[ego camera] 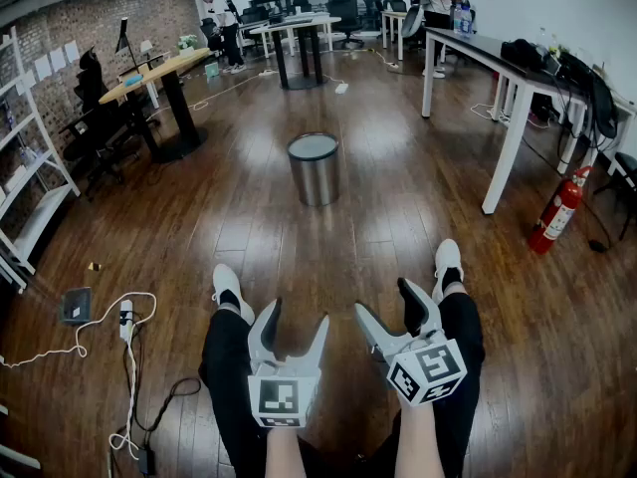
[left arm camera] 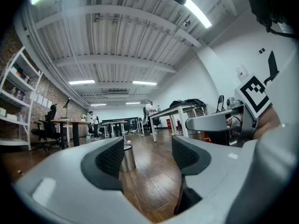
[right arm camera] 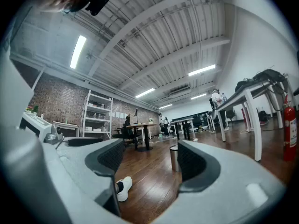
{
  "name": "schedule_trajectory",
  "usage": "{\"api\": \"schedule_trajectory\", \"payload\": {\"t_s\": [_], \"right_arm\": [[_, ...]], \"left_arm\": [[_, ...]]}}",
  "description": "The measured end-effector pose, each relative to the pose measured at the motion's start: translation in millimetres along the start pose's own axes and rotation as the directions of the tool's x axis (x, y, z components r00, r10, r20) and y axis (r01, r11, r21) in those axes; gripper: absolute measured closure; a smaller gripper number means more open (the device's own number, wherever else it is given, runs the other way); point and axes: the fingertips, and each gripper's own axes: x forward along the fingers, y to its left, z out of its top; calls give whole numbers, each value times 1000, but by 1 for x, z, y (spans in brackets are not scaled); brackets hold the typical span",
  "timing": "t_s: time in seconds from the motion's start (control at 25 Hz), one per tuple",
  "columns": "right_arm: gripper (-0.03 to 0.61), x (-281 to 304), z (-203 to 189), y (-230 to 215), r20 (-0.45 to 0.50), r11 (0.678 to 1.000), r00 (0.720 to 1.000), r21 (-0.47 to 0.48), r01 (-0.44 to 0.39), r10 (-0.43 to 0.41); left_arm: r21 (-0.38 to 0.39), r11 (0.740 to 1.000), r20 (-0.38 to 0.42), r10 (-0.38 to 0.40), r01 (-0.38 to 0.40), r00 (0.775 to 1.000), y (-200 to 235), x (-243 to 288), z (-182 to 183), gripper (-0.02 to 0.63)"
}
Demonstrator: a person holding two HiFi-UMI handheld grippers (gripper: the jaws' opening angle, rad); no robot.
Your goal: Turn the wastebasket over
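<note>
A silver cylindrical wastebasket [ego camera: 315, 167] stands upright on the wooden floor, some way ahead of me. Its top face looks flat and pale grey. Low in the head view, above my knees, my left gripper [ego camera: 296, 322] and right gripper [ego camera: 388, 305] are both held open with nothing between their fingers. The left gripper view has the wastebasket [left arm camera: 127, 157] small and far off, just past the left jaw of the gripper [left arm camera: 148, 155]. From the right gripper [right arm camera: 152, 160], the wastebasket [right arm camera: 174, 158] shows next to the right jaw, equally distant.
My legs in black trousers end in white shoes [ego camera: 227, 285] [ego camera: 448, 259]. A white table [ego camera: 498, 78] and a red fire extinguisher [ego camera: 559, 212] stand at the right. A wooden desk [ego camera: 159, 73] and shelving [ego camera: 25, 167] are at the left. A power strip with cables [ego camera: 126, 317] lies near my left foot.
</note>
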Motion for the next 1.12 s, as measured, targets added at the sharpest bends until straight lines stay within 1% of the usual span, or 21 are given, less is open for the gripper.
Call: {"api": "schedule_trajectory", "payload": {"t_s": [0.16, 0.24, 0.32, 0.4, 0.6, 0.76, 0.92, 1.04, 1.12], "right_arm": [[230, 23, 2, -10, 8, 1000, 1000, 7, 17, -17], [230, 33, -3, -12, -8, 1000, 1000, 1, 20, -20], [230, 41, -11, -10, -33, 1000, 999, -9, 13, -14], [230, 48, -19, -8, -54, 1000, 998, -14, 10, -11], [230, 65, -35, -8, -95, 1000, 995, 5, 18, -18], [230, 79, -36, -7, -90, 1000, 996, 21, 11, -9], [230, 98, -30, -19, -73, 1000, 997, 23, 20, -18], [230, 109, -33, -23, -88, 999, 996, 35, 28, -25], [230, 118, -32, -20, -90, 999, 996, 32, 13, -10]], "left_arm": [[-5, 1000, 3, -1, 1, 1000, 17, 22, 0, 276], [-34, 999, 3, 9, -9, 1000, 28, 32, -2, 276], [-77, 997, -6, 16, -16, 1000, 35, 38, -9, 291], [-96, 995, -15, 12, -13, 1000, 39, 43, -16, 291], [-93, 996, -22, -9, 7, 1000, 43, 59, -22, 291], [-98, 995, -40, 15, -19, 999, 58, 70, -28, 291], [-114, 993, -58, 39, -45, 998, 75, 91, -37, 291], [-121, 992, -65, 39, -47, 997, 78, 106, -39, 291], [-133, 990, -52, 40, -47, 998, 76, 115, -35, 290]]}}
